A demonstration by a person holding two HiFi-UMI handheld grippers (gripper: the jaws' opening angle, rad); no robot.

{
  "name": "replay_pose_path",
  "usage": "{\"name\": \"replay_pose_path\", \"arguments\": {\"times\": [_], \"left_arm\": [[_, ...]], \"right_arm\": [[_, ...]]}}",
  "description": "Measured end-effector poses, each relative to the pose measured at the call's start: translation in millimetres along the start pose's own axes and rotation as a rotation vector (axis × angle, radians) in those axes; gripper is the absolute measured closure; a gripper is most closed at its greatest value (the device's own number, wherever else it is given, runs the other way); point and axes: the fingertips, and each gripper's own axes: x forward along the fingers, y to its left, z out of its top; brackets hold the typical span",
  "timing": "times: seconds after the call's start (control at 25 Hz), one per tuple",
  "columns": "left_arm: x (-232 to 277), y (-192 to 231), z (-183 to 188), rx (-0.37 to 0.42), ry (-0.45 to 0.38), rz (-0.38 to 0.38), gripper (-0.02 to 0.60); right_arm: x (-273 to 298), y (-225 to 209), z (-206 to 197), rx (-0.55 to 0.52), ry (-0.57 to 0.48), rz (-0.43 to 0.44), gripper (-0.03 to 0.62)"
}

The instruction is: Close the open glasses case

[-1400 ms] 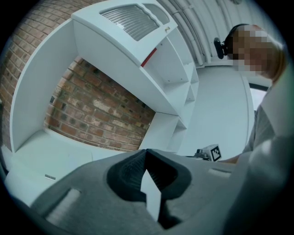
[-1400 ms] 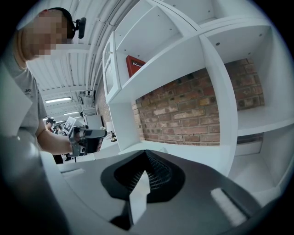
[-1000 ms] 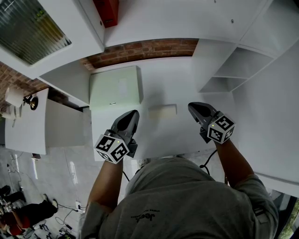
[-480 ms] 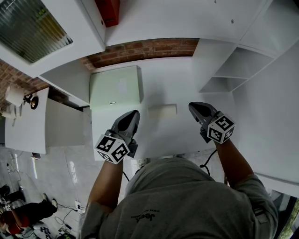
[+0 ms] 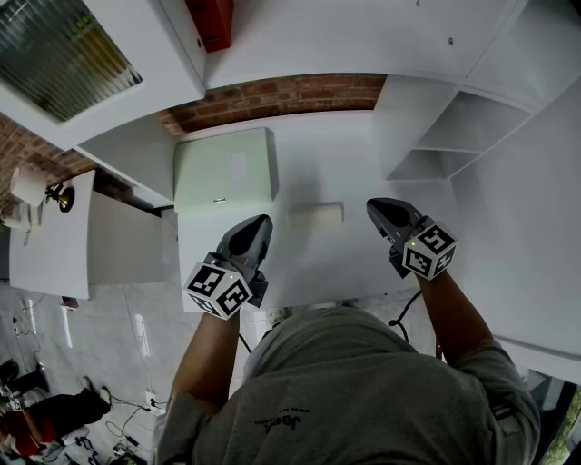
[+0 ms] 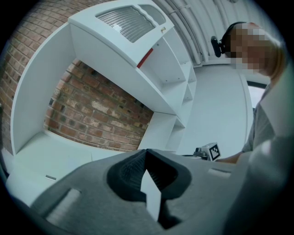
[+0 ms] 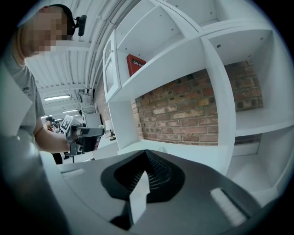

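The left gripper point(image 5: 257, 224) has its two jaws pressed together at the tips. Nothing is between them. The right gripper point(image 5: 374, 206) is the same, with its jaws together and nothing held. Both grippers hang over a white table point(image 5: 318, 263).

The glasses case point(image 5: 316, 215) is a small, flat, cream thing on the table. It lies between the two sets of jaw tips. It is to the right of the left jaws and to the left of the right jaws, and it touches neither. From up here I cannot tell if its lid is up or down.

Just past the left jaws, a bit to their left, sits a big pale green box point(image 5: 225, 168). It has a tiny dark latch point(image 5: 218, 201) on the side nearest the jaws.

Farther on, behind the box, is a red brick wall point(image 5: 272, 93). Past the right jaws and off to their right stand white shelves point(image 5: 436, 136). High above the left jaws is a white cupboard point(image 5: 109, 64) with a ribbed glass pane point(image 5: 54, 54). Next to it a red thing point(image 5: 211, 20) stands on a shelf.
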Motion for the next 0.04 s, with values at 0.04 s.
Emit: {"name": "replay_pose_path", "arguments": {"times": [0.04], "left_arm": [[-0.2, -0.4, -0.2, 0.001, 0.001, -0.001, 0.583]], "right_arm": [[-0.1, 0.4, -0.2, 0.0, 0.0, 0.0, 0.586]]}}
